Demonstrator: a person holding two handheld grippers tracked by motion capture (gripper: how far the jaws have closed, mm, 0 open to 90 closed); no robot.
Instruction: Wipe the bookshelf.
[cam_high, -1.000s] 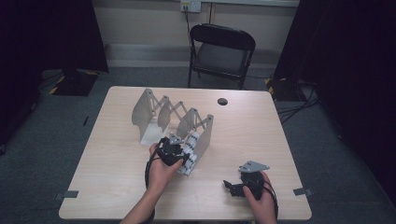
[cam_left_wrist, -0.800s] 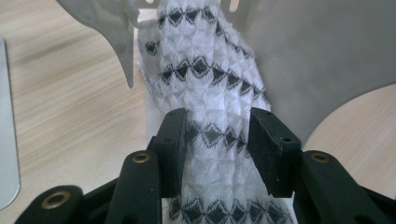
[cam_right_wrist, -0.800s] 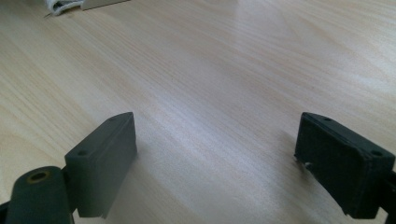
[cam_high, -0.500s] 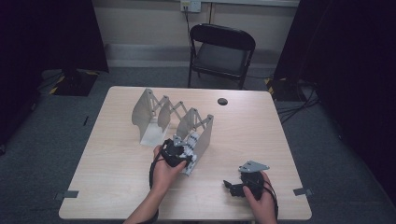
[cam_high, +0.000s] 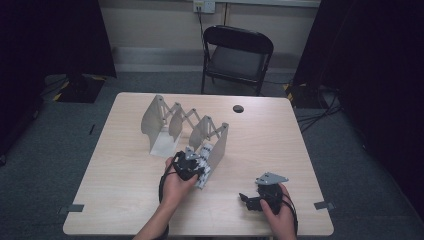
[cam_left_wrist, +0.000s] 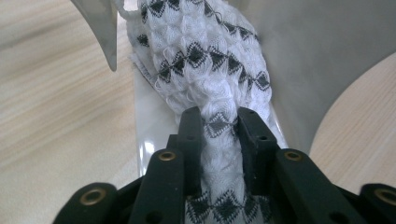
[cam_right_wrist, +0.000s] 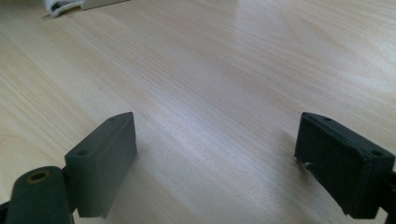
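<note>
White knitted cloth (cam_left_wrist: 210, 93) with black diamonds is pinched in your left gripper (cam_left_wrist: 218, 128), whose jaws have just been closing on it, at the near end of the grey accordion rack (cam_high: 187, 127). You're probably at the grasp step; next, draw it free without tipping the rack. Your right gripper (cam_right_wrist: 217, 163) rests spread and empty on the pale wood table (cam_high: 270, 135) near the rack; a black folding chair (cam_high: 237, 55) stands beyond.

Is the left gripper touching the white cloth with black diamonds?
Touching. In the left gripper view, the left gripper has just been closing its jaws, and both pads press on the bunched cloth between them.
</note>
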